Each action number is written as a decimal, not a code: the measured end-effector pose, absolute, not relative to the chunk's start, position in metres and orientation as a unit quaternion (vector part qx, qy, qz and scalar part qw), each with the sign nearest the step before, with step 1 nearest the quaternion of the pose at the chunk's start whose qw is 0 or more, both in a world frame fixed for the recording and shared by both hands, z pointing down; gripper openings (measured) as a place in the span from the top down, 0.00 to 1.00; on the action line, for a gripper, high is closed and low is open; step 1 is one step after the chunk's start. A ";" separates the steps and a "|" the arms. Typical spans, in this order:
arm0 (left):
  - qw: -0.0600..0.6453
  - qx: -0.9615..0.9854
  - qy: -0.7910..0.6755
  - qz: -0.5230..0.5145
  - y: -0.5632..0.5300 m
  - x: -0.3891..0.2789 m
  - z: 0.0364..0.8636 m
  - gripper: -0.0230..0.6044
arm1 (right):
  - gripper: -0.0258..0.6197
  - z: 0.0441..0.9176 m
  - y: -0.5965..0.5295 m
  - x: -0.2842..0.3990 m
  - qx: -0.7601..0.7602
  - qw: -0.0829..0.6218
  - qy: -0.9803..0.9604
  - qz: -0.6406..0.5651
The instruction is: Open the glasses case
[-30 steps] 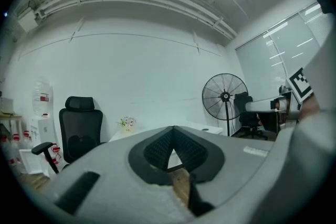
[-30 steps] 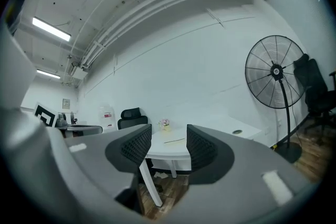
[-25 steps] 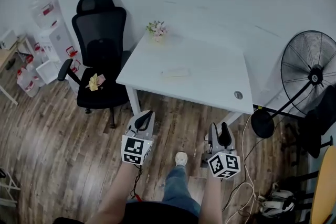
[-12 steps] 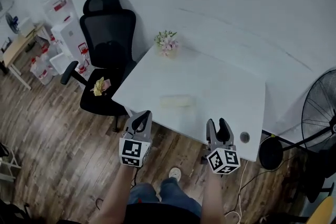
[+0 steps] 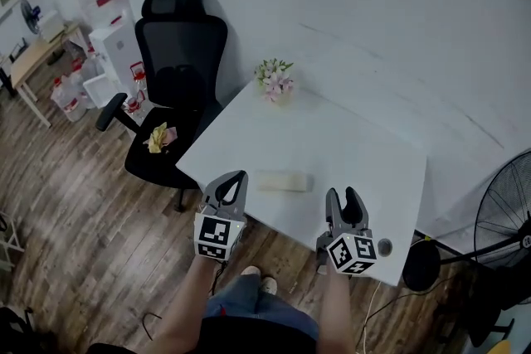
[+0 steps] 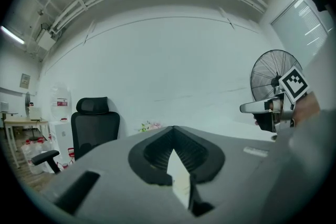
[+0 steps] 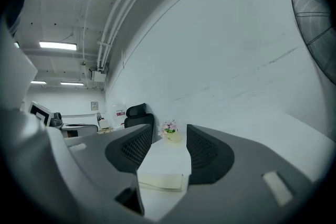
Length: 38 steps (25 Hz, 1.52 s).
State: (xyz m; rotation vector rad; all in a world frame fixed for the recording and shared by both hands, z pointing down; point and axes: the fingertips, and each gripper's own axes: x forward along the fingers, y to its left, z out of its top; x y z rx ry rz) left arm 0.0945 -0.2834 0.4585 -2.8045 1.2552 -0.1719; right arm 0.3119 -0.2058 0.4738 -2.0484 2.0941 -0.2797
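White table (image 5: 348, 145) bears glasses case (image 5: 282, 181), seemingly flowers (image 5: 275, 81)

Left tongs (image 5: 235, 178) closed and empty, right tongs (image 5: 343, 194) parted, both pointing forward.

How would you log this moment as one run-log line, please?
stage: pre-contact | left hand-held gripper: shut, empty | right hand-held gripper: open, empty | glasses case: closed, on table, untouched

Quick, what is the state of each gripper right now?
Left gripper: closed, holding nothing.
Right gripper: open, holding nothing.
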 end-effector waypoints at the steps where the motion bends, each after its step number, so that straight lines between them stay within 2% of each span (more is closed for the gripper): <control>1: 0.030 -0.912 0.405 -0.055 -0.288 0.097 0.458 0.95 | 0.65 0.474 -0.210 0.313 -0.694 0.096 0.707 -0.095; 6: 0.020 -0.918 0.391 -0.057 -0.303 0.107 0.461 0.95 | 0.65 0.473 -0.226 0.316 -0.695 0.075 0.709 -0.092; 11: 0.015 -0.921 0.386 -0.059 -0.311 0.114 0.467 0.95 | 0.65 0.475 -0.245 0.311 -0.664 0.002 0.745 -0.065; 14: 0.014 -0.921 0.386 -0.061 -0.313 0.116 0.469 0.95 | 0.65 0.478 -0.258 0.302 -0.628 -0.067 0.775 -0.039; 20: 0.018 -0.919 0.388 -0.069 -0.312 0.120 0.471 0.95 | 0.66 0.499 -0.285 0.274 -0.508 -0.257 0.821 0.048; 28: 0.021 -0.912 0.402 -0.078 -0.318 0.112 0.471 0.95 | 0.66 0.580 -0.296 0.242 -0.307 -0.481 0.810 0.140; 32: 0.020 -0.909 0.409 -0.080 -0.323 0.108 0.472 0.95 | 0.67 0.620 -0.294 0.242 -0.241 -0.543 0.789 0.158; 38: 0.019 -0.907 0.413 -0.085 -0.330 0.107 0.476 0.95 | 0.68 0.656 -0.297 0.249 -0.212 -0.580 0.772 0.150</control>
